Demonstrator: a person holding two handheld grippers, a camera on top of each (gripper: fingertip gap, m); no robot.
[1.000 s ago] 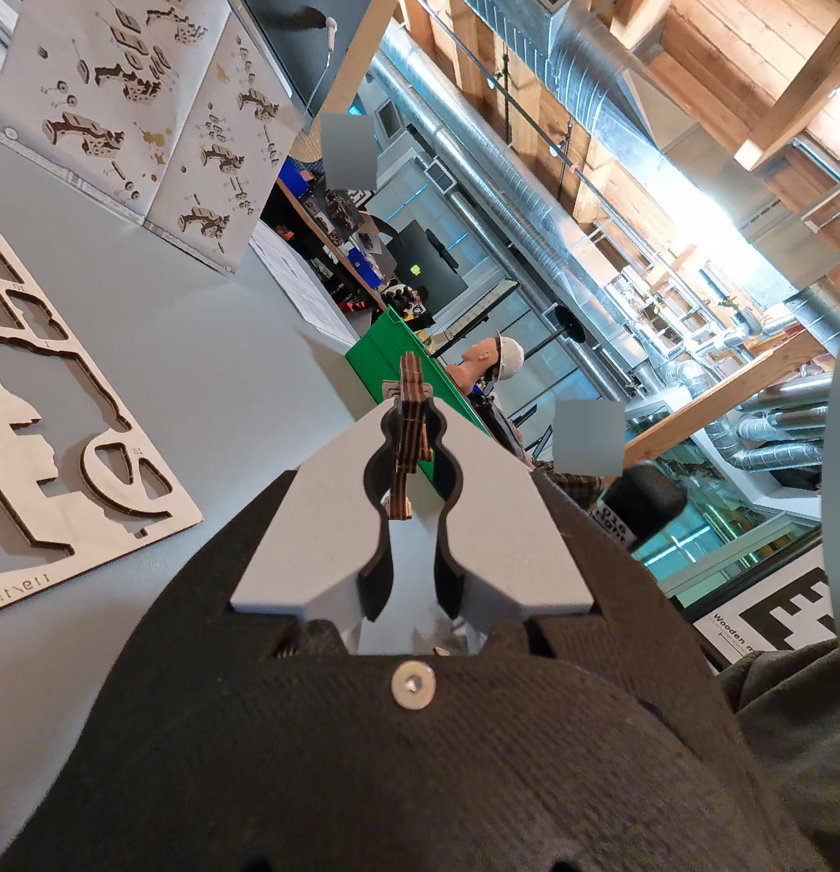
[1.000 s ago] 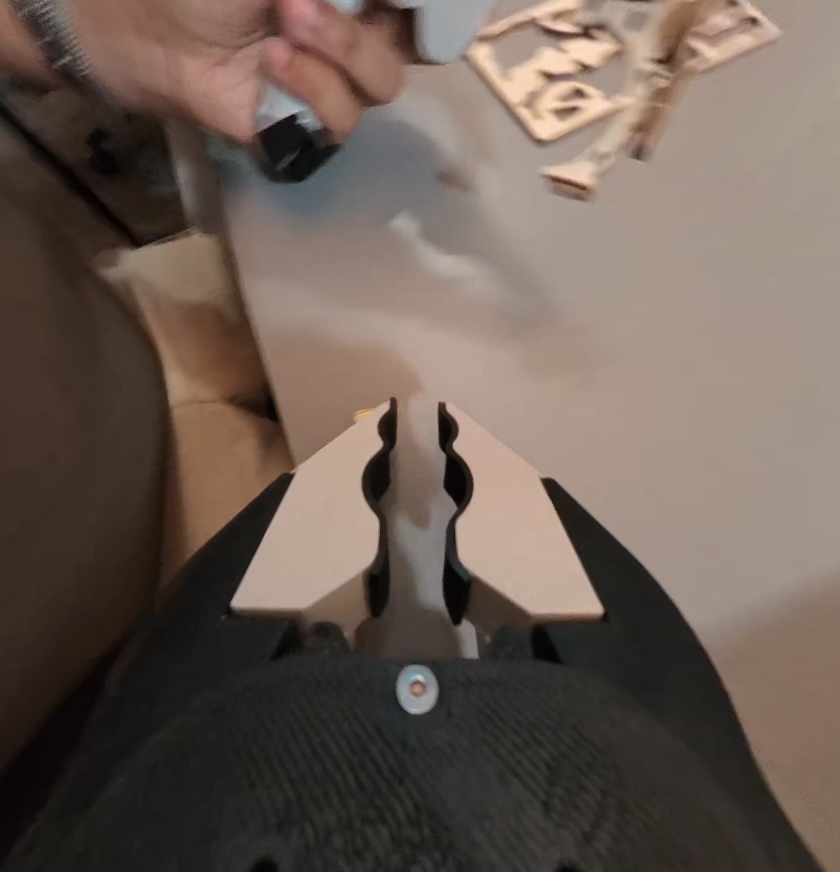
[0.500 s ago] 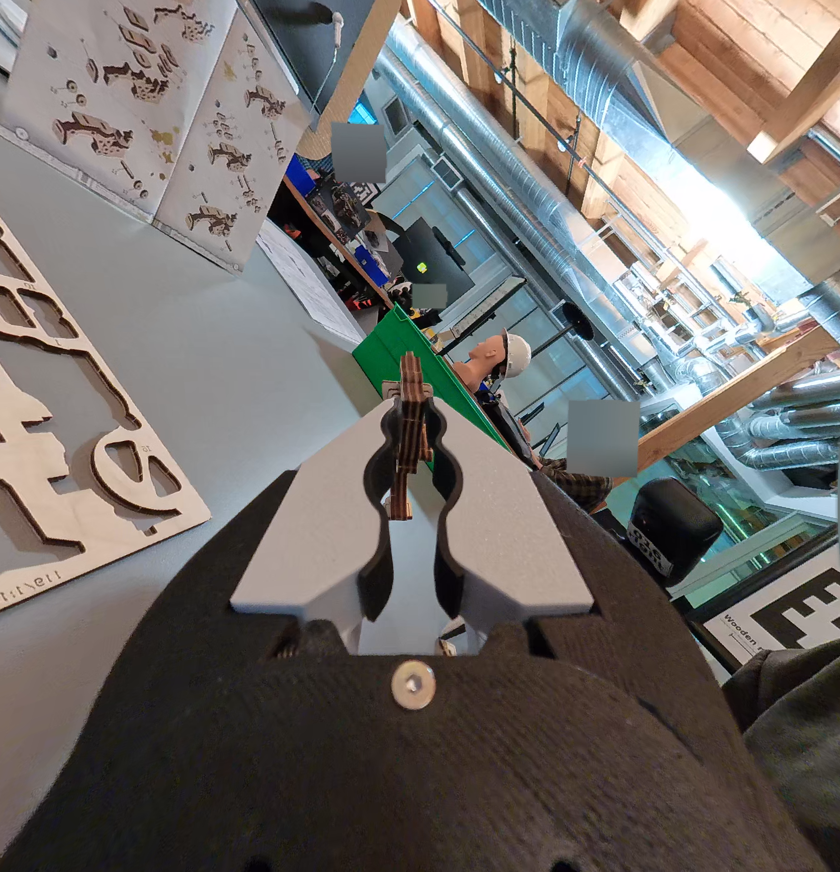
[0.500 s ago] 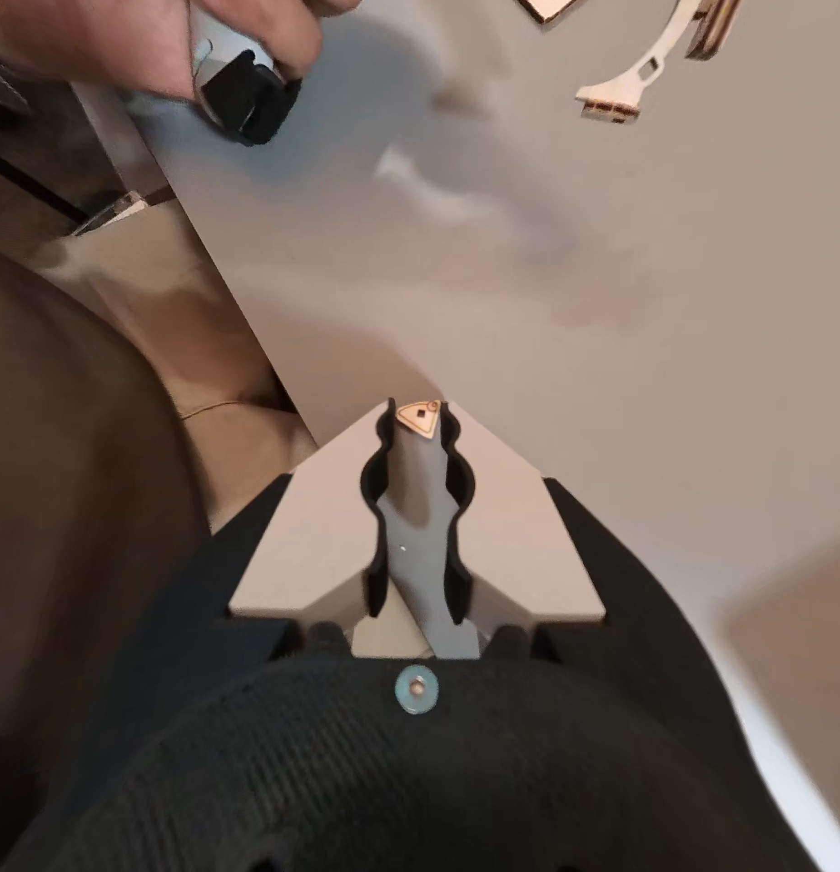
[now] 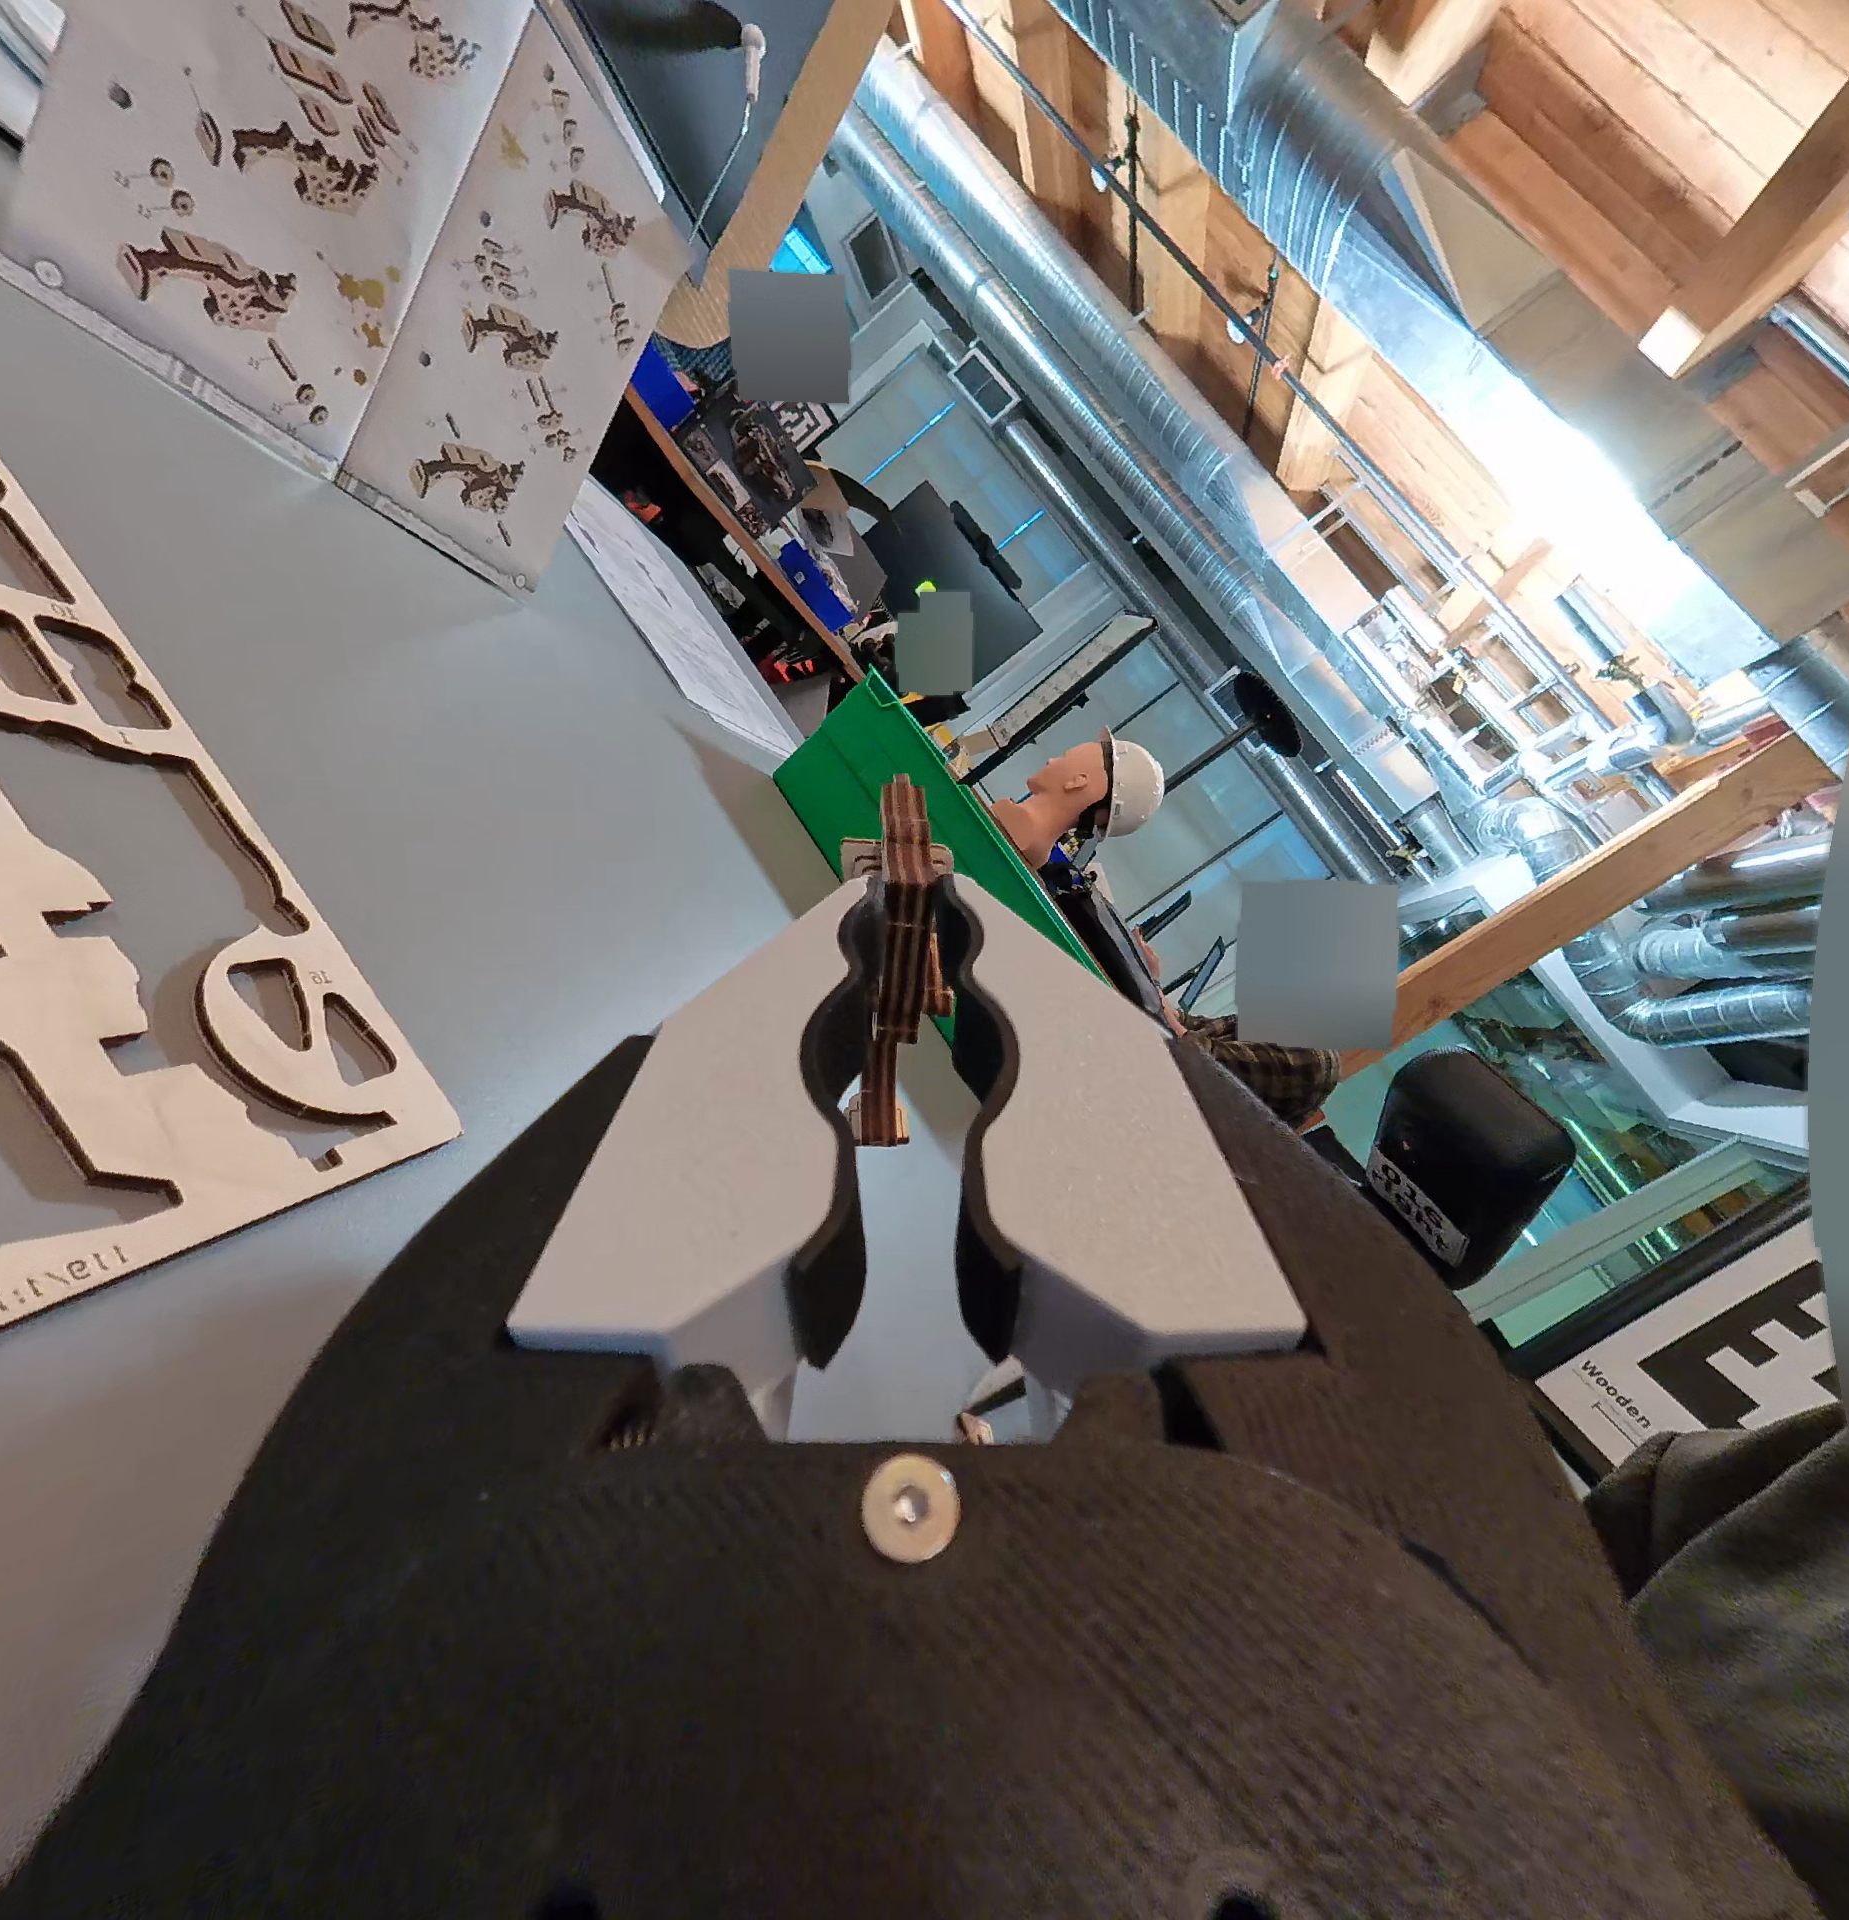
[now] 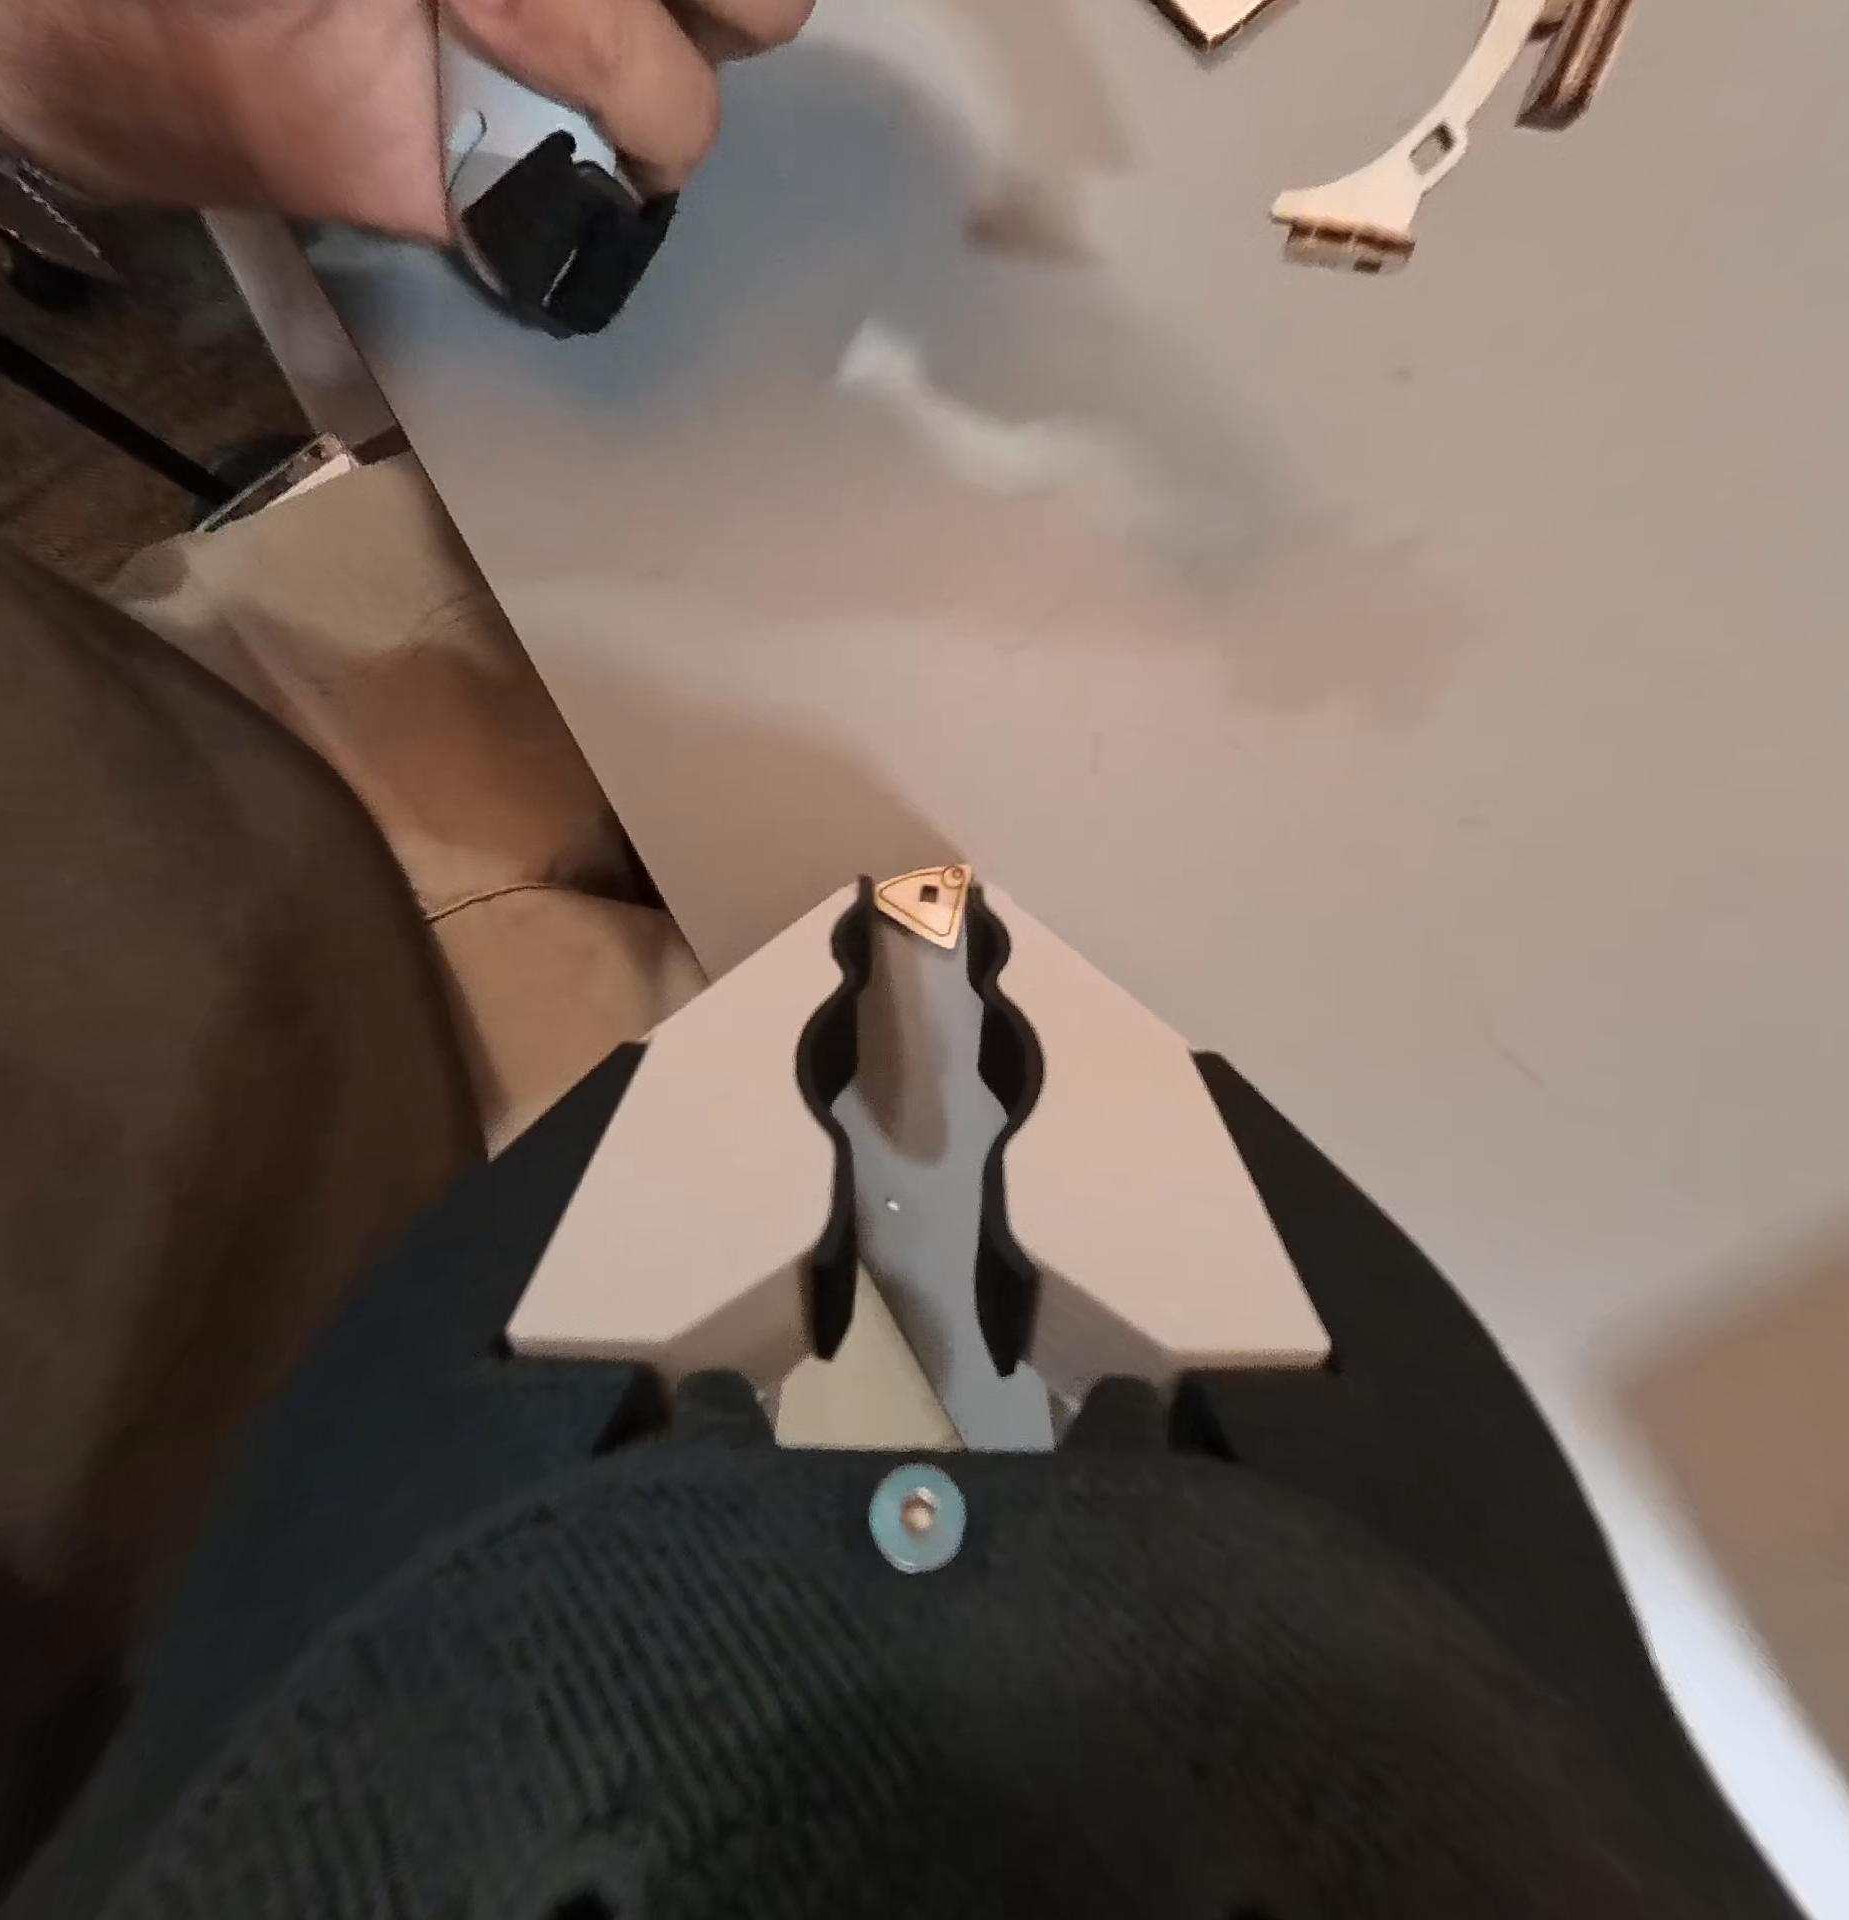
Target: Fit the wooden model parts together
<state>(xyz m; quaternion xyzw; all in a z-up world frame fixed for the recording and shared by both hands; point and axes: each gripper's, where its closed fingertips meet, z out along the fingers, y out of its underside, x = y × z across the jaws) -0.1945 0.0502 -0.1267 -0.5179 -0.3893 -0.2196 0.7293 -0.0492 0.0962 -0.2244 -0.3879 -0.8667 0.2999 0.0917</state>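
My left gripper is shut on a small layered wooden assembly, held edge-on and raised off the grey table. My right gripper is low over the table near its front edge, jaws a narrow gap apart. A small triangular wooden piece with a square hole lies right between the fingertips; I cannot see the pads pressing it. A curved wooden part lies farther off at the top right.
A laser-cut wooden sheet with emptied cut-outs lies at the left. Folded instruction sheets stand behind it, a green bin beyond. In the right wrist view a hand holds the other gripper's handle; the table edge runs diagonally. My right fingertips sit around 20 cm from my left ones.
My right gripper dropped toward the table's front edge, and the triangular piece now sits between its tips. The left gripper stayed shut on the assembly, shifting only slightly.
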